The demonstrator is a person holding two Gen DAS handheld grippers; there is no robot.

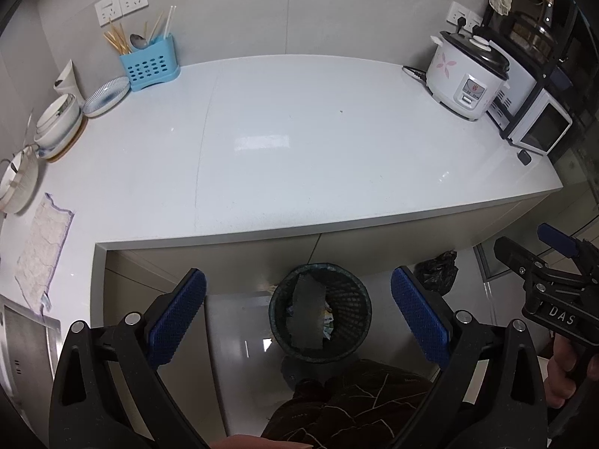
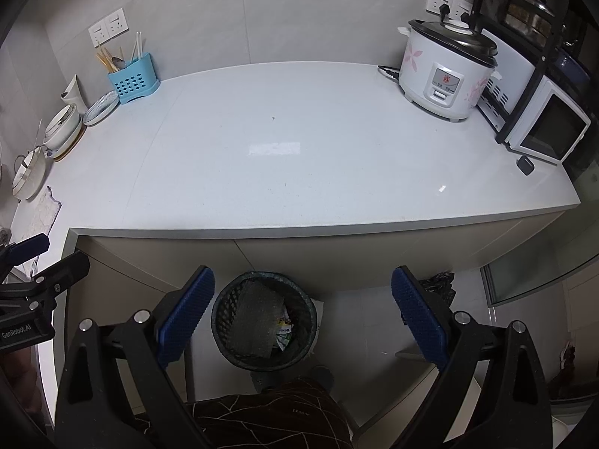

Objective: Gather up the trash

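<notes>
Left gripper (image 1: 298,316) wide open, empty, above the waste bin (image 1: 320,312); bin on floor below counter (image 1: 299,142) edge, seemingly holding 1 grey sheet plus wrappers; right gripper (image 2: 303,314) likewise open, empty; scan counter for leftovers before ending.

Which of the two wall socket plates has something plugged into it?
The socket plate at the right, behind the rice cooker, has a black plug in it. The one at the left, above the blue cutlery holder, has none.
</notes>
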